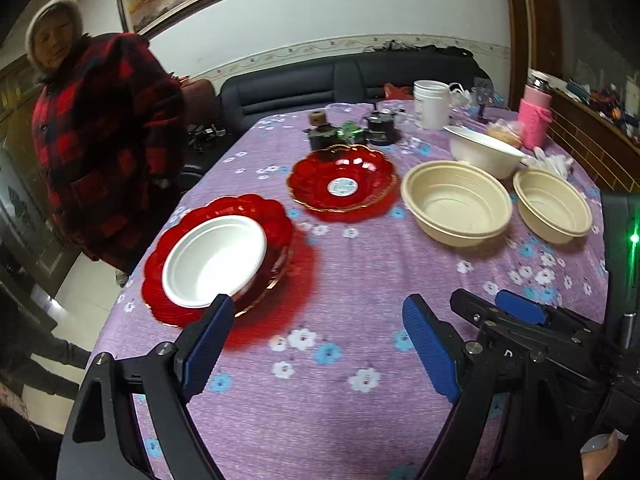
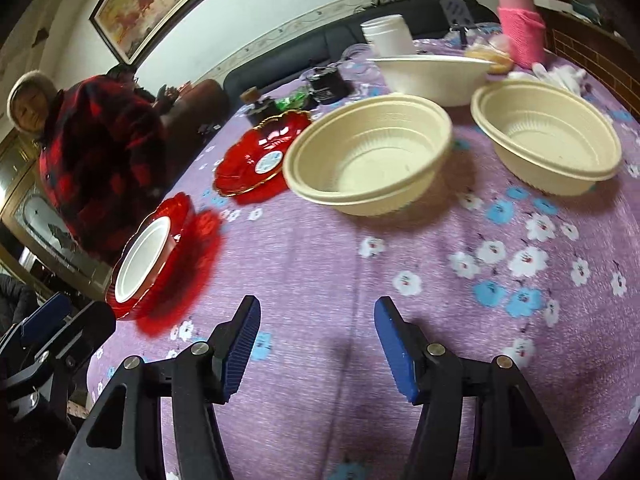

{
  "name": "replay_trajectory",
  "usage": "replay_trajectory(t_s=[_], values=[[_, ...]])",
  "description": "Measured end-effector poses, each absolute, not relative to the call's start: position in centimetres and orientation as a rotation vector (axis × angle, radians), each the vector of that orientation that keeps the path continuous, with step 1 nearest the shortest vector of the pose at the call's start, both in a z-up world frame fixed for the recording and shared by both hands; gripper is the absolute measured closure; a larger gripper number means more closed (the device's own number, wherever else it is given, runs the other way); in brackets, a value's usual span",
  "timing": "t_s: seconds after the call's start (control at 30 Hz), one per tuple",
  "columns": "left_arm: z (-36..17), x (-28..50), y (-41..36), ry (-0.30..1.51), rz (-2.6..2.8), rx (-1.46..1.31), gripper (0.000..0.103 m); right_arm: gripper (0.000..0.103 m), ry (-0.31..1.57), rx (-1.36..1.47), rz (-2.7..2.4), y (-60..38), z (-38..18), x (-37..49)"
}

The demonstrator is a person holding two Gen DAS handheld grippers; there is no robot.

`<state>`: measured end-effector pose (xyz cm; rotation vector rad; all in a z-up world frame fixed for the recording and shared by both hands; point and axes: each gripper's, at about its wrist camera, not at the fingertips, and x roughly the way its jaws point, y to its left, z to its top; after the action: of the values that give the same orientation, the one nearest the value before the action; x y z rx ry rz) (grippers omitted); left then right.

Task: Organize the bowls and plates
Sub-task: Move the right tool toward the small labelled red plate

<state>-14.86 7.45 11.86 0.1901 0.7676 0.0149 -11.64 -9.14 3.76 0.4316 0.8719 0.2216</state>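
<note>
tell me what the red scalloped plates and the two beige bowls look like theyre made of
Red scalloped plates: probably glass or clear hard plastic; glossy and translucent, casting a red glow on the cloth, with a gilt rim. Beige bowls: likely thin moulded plastic or pulp fibre, disposable style; matte, with ridged walls and a rolled lip.

The left claw (image 1: 316,328) hangs over the purple flowered desk (image 1: 360,280) with its blue pads wide apart and nothing between them. Just beyond its left pad a white plate (image 1: 214,260) sits in a red scalloped plate (image 1: 276,220). Farther back lies a second red plate (image 1: 342,184). To the right stand two cream bowls (image 1: 456,202) (image 1: 552,206), a white bowl (image 1: 486,150) behind them. The right claw (image 1: 516,312) shows at the lower right. A person in a red checked coat (image 1: 104,140) stands at the left.
</note>
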Motion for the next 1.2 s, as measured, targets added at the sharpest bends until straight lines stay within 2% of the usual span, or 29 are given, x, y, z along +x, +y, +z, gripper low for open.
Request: replay_trajectory(t_s=[0.43,0.63,0.73,0.83,1.13,1.2], values=[[10.0,-14.1,4.2,0.842,-0.063,0.207,0.018,0.039,0.804,0.508,0.142,-13.7,4.3,-12.6],[10.1,-14.3,3.7,0.837,-0.235,0.099,0.018,0.038,0.789,0.542,0.082,-16.2,4.6,-12.6],[9.0,-13.2,3.8,0.903,-0.349,-0.023,0.018,0.038,0.807,0.539,0.076,-16.5,4.3,-12.6],[8.0,-12.0,3.2,0.948,-0.369,-0.011,0.018,0.038,0.818,0.518,0.069,-16.6,4.2,-12.6],[9.8,-6.3,6.1,0.919,-0.318,-0.081,0.018,0.038,0.827,0.475,0.009,-17.2,5.0,-9.9],[9.5,-4.2,6.1,0.944,-0.301,-0.094,0.021,0.038,0.834,0.498,0.014,-17.3,4.8,-8.6]])
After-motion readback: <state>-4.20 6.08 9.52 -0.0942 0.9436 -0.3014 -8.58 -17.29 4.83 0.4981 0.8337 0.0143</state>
